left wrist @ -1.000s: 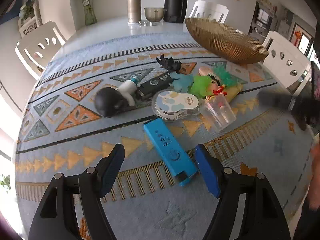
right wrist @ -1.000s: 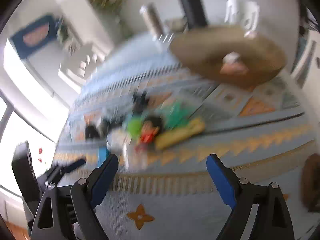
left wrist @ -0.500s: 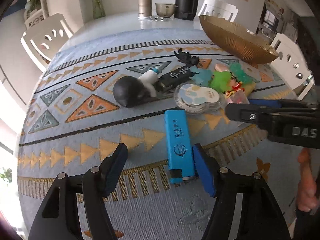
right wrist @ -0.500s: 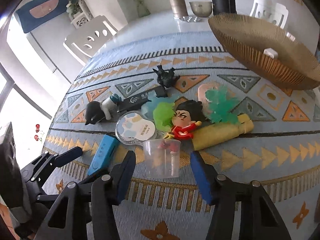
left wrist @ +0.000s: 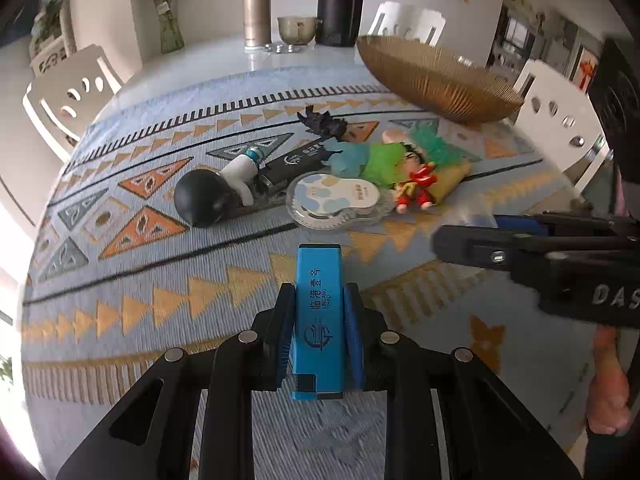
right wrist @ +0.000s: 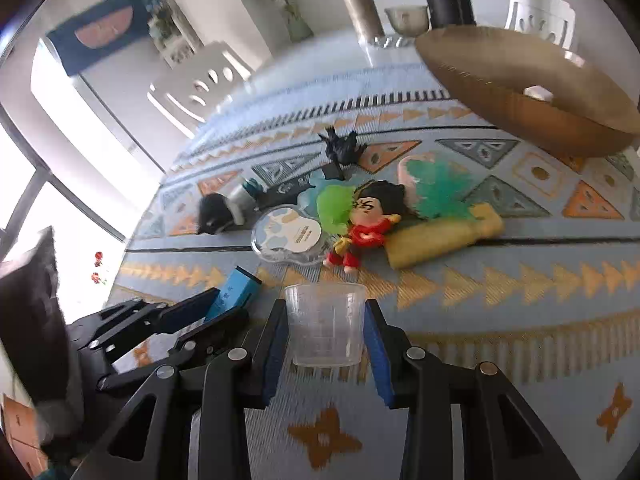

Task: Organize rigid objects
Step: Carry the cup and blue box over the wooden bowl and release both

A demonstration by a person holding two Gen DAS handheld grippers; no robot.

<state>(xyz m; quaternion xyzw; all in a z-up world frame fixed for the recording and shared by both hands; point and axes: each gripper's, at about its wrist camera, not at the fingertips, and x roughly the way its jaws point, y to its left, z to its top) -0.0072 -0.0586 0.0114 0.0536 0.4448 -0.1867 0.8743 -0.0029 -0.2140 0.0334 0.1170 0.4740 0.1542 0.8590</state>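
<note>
My left gripper [left wrist: 319, 320] is shut on a blue rectangular box [left wrist: 318, 304] with Chinese print, down on the patterned cloth. My right gripper [right wrist: 325, 332] is shut on a clear plastic cup [right wrist: 325, 324], upright near the cloth. The left gripper also shows in the right wrist view [right wrist: 208, 312], still holding the blue box [right wrist: 236, 290]. A pile of small items lies beyond: a round pastel case [left wrist: 338, 198], a red-suited figurine [left wrist: 414, 184], a black-and-white bulb toy [left wrist: 212, 196], and a black dragon figure [left wrist: 324, 122].
A gold ribbed bowl [left wrist: 436, 76] stands at the far right of the table, with a small white item inside [right wrist: 538, 92]. A metal flask [left wrist: 256, 14], a small bowl [left wrist: 298, 28] and a black cylinder [left wrist: 340, 0] stand at the back. White chairs surround the table.
My left gripper moved forward and closed on the blue box. My right gripper came down to the clear cup and closed on it.
</note>
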